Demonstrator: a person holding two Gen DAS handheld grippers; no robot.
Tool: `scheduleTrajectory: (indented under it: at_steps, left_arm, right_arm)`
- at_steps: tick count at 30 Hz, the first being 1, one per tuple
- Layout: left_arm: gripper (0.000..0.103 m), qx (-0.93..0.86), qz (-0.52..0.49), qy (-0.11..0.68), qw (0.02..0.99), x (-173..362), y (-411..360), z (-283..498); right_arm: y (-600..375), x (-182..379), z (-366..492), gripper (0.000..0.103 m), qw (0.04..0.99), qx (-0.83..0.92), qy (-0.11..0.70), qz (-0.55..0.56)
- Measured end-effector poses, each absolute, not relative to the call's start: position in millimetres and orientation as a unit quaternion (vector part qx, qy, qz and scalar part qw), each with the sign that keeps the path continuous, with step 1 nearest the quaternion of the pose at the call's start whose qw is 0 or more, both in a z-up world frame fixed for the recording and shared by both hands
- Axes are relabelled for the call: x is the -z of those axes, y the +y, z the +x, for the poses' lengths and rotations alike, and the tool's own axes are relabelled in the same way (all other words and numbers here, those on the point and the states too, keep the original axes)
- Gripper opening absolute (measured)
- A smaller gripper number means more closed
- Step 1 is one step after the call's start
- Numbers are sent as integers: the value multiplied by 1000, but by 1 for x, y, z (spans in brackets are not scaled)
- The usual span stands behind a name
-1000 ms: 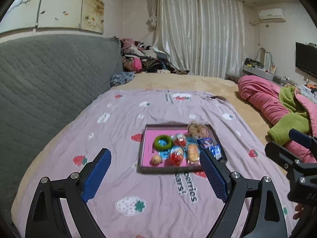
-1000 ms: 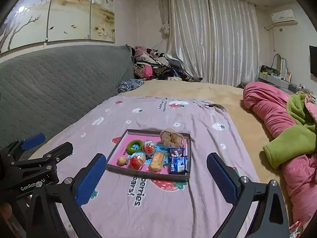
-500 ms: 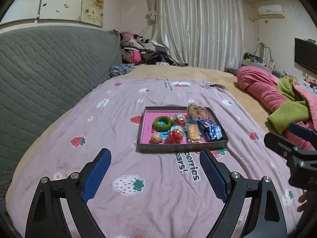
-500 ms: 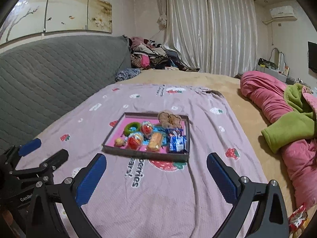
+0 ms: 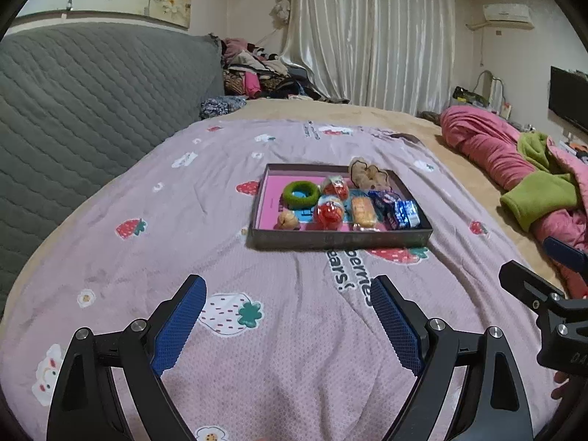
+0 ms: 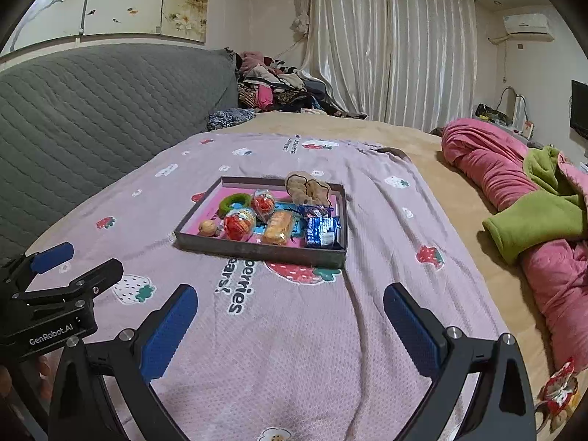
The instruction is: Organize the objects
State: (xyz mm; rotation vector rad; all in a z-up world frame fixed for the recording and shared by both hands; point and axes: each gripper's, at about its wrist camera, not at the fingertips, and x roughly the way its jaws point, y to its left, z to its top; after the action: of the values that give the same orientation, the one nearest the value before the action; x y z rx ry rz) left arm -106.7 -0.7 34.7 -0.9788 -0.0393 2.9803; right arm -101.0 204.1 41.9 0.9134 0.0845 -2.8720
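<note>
Left wrist view: left gripper (image 5: 288, 296) w/ blue pads wide apart, nothing btwn them, over the pink strawberry-print blanket (image 5: 121, 198). Vs a sec ago the tray (image 5: 340, 240) sits higher in frame and looks bigger and nearer, more blanket fills the bottom; both grippers have come down toward the bed. Tray's contents lie as before: green ring (image 5: 301, 193) at back left, two red-and-clear wrapped snacks (image 5: 329, 213) mid, a yellow wrapped cake (image 5: 362, 211) just right of them, blue packets (image 5: 398, 213) on the right side, a small tan ball (image 5: 287, 218) at front left, a beige bow-shaped thing (image 5: 367, 176) on the far rim. Right wrist view: right gripper (image 6: 290, 303) also spread wide, empty, tray (image 6: 257, 250) ahead and well apart from its tips, left of centre. Left gripper's body shows at that view's left edge, right gripper's at the left view's right edge. Pink and green bedding (image 6: 522, 198) is piled at right.
</note>
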Motion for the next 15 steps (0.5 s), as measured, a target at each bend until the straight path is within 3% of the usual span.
scheduleTrajectory:
  at_steps: [15]
  left_arm:
    - [91,-948,-319,-1,-4,4,5,-117]
  right_arm:
    - [208,-9,-107,102,62,949,24,309]
